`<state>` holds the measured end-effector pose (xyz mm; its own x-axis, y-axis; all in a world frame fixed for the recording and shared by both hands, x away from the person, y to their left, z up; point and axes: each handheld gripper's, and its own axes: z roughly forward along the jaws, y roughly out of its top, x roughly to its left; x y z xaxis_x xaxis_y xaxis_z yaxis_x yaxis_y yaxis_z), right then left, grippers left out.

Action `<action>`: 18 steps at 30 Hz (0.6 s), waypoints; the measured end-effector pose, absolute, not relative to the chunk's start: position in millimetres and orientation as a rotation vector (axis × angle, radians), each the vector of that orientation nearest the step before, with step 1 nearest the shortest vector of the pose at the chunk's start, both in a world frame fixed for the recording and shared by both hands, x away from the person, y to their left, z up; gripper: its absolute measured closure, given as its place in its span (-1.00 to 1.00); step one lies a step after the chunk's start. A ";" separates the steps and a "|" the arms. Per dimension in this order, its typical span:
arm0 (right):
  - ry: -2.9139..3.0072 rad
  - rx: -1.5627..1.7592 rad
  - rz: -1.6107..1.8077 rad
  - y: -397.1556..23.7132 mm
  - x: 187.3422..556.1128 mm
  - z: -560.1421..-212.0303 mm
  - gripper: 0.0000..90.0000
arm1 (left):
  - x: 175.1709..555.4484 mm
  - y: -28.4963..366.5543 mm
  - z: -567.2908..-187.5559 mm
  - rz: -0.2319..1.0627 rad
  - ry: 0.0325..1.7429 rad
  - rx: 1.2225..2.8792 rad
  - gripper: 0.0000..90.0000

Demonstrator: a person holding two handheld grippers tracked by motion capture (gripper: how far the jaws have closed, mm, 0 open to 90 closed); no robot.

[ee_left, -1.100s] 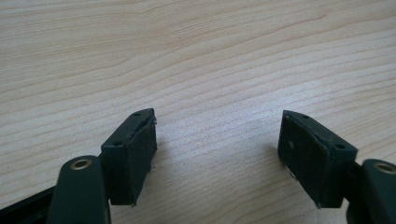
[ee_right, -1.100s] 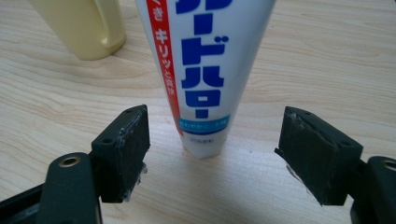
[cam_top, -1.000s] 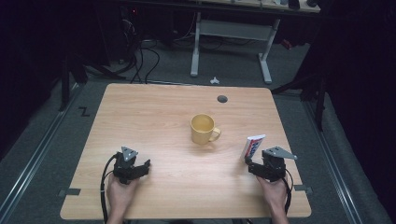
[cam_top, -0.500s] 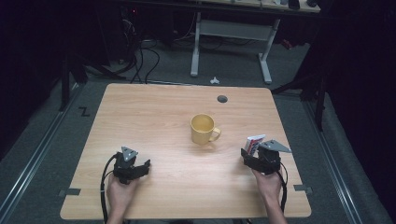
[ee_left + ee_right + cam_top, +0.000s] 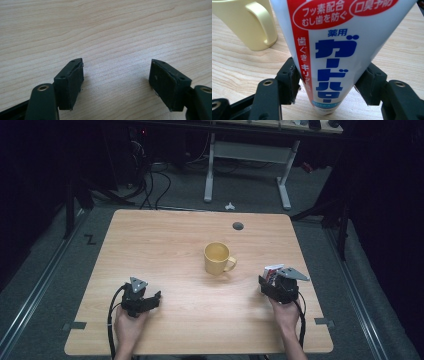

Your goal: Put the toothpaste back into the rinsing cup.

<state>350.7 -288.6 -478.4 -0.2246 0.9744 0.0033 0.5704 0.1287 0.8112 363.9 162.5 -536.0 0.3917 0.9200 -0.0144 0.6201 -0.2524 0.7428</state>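
My right tool (image 5: 272, 281), at the lower right of the high view, has just been closing its jaws on the toothpaste tube (image 5: 332, 50): in the right gripper view both pads press the tube's sides near its narrow lower end, so it is clamped. The white, red and blue tube (image 5: 271, 272) stands between the jaws, and it rises out of the top of that frame. The yellow mug (image 5: 218, 258) sits near the middle of the desk (image 5: 165, 235), up and to the left of the tube; in the right gripper view its handle (image 5: 260, 22) shows at the upper left, apart from the tube. Compared with a second ago, my right tool has crept a little toward the mug. My left tool (image 5: 116, 77), at the lower left of the high view (image 5: 147, 296), keeps its jaws wide apart over bare wood, holding nothing.
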 end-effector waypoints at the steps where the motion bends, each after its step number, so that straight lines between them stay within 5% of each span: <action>1: 1.864 1.486 0.957 -288.6 350.7 -478.4 -0.07 | 363.9 162.5 -536.0 0.568 1.316 1.977 -0.37; 18: 1.913 1.422 0.956 -289.4 349.3 -476.6 0.13 | 363.9 162.5 -536.0 0.568 1.316 1.978 -0.37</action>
